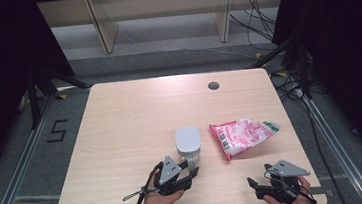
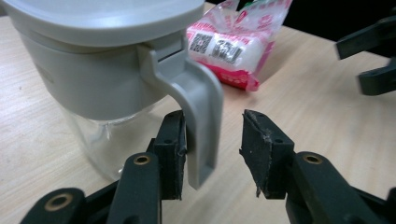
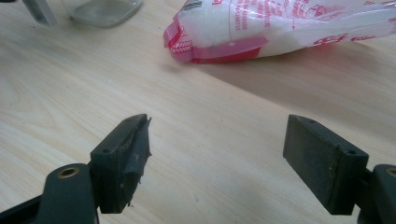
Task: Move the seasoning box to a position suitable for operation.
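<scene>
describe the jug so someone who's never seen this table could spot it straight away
On the pale wooden table, look near the middle of the front half, just ahead of the left claw. The jug stands there upright: clear body, grey lid, grey handle. The pink and white bag beside it lies flat.

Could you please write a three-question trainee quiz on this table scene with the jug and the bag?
1. True or false: the left claw is clamped tight on the jug's handle.
2. Which thing lies nearest the right claw? A) the grey-lidded jug B) the pink and white bag C) the round hole in the table
3. Fill in: the bag is lying ___ on the table, not upright.

Key
1. False: the handle sits between open jaws, with a clear gap on one side.
2. B
3. flat
</scene>
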{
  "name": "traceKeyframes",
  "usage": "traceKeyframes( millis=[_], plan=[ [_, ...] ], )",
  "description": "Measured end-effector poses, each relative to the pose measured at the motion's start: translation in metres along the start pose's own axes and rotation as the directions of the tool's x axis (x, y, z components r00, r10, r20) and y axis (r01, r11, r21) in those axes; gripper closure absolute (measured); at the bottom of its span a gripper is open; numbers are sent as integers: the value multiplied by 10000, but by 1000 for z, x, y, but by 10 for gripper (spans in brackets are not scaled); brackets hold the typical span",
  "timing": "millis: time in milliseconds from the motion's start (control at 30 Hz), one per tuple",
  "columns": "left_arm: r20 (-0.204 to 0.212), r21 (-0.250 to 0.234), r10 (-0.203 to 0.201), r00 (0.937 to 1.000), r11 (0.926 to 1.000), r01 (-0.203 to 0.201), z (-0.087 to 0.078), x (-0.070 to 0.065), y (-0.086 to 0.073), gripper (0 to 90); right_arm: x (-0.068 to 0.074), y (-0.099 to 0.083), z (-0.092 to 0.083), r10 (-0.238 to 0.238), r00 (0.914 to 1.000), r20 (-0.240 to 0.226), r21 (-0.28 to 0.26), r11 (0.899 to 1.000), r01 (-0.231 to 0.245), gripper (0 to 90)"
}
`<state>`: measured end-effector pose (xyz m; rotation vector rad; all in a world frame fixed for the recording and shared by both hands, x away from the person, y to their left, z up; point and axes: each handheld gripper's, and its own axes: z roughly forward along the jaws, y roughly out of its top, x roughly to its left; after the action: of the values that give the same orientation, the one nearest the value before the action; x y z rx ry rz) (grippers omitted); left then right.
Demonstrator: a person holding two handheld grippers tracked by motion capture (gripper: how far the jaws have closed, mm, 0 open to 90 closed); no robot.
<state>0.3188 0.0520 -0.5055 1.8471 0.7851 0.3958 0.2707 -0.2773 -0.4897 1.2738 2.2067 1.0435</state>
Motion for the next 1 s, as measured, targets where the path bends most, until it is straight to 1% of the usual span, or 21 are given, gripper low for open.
traceKeyframes(
  millis=[67, 133, 200, 300, 333, 400, 433, 467, 500, 567, 600, 633, 667, 733, 767, 800, 833, 867, 900, 933, 1000],
  plan=[
    [-128, -63, 133, 9998, 9999, -134, 6, 0, 0, 598, 1, 0, 0, -13, 10000, 11, -12, 10000, 13, 235],
    [-249, -40, 709, 9972, 9975, -710, 8, 0, 0, 666, 1, 0, 0, -49, 9999, 89, 44, 10000, 49, 235],
    [-208, 22, 676, 9975, 9977, -676, 6, 0, 0, 698, 1, -1, 1, -28, 9998, 210, -53, 10000, 30, 235],
    [-204, -47, 572, 9982, 9983, -573, 0, 7, -2, 690, 0, 0, 1, -68, 9999, 106, -107, 9999, 69, 235],
    [-526, 19, 633, 9966, 9980, -633, -9, 15, -5, 682, 0, -1, 1, -70, 9999, 92, -127, 9999, 71, 235],
    [-849, 38, 638, 9943, 9980, -637, -16, 25, -7, 672, 1, 0, 0, 4, 9999, 154, -94, 10000, -2, 235],
    [-849, 38, 638, 9943, 9980, -637, -16, 25, -7, 669, 2, 0, 0, 23, 9999, 171, -117, 9999, -21, 235],
    [-1195, 73, 713, 9903, 9975, -710, -22, 35, -8, 666, 2, 0, 1, -11, 9999, 157, -146, 9999, 13, 235],
    [-1494, 72, 723, 9861, 9974, -721, -25, 40, -9, 665, 2, 0, 1, -31, 9999, 150, -145, 9999, 33, 236],
    [-1839, -8, 642, 9808, 9979, -654, -28, 52, -9, 666, 2, -1, 1, -18, 9998, 175, -90, 10000, 20, 236],
    [-1839, -8, 642, 9808, 9979, -654, -28, 52, -9, 666, 2, -1, 1, -18, 9998, 175, -90, 10000, 20, 236],
    [-2281, -35, 583, 9719, 9982, -607, -28, 64, -9, 666, 1, 0, 1, 44, 9999, 103, -129, 9999, -42, 236],
    [-2281, -35, 583, 9719, 9982, -607, -28, 64, -9, 670, 2, 0, 1, 17, 9998, 181, -170, 9999, -14, 236],
    [-2628, -59, 571, 9631, 9981, -608, -25, 75, -9, 674, 2, 0, 1, -4, 9999, 152, -188, 9998, 7, 236],
    [-2763, 25, 739, 9582, 9971, -762, -24, 78, -9, 677, 2, 0, 1, -12, 9999, 149, -162, 9999, 14, 236],
    [-3070, 165, 977, 9467, 9951, -973, -21, 84, -7, 683, 1, 0, 1, -52, 9999, 150, -90, 9999, 53, 236],
    [-2998, 103, 806, 9506, 9966, -813, -20, 85, -6, 686, 1, 0, 2, -141, 9998, 129, -97, 9999, 142, 236],
    [-2992, 82, 721, 9515, 9973, -730, -20, 85, -6, 689, 1, 1, 2, -236, 9996, 135, -74, 9997, 237, 236],
    [-2992, 82, 721, 9515, 9973, -730, -20, 85, -6, 690, 1, 1, 2, -236, 9996, 135, -74, 9997, 237, 236],
    [-3043, 97, 745, 9497, 9971, -752, -18, 87, -5, 691, 2, 0, 1, -51, 10000, 61, -30, 10000, 51, 236],
    [-3037, 72, 608, 9508, 9981, -615, -16, 90, -5, 693, 1, 0, 1, -175, 9997, 141, -60, 9998, 176, 236]
  ],
)
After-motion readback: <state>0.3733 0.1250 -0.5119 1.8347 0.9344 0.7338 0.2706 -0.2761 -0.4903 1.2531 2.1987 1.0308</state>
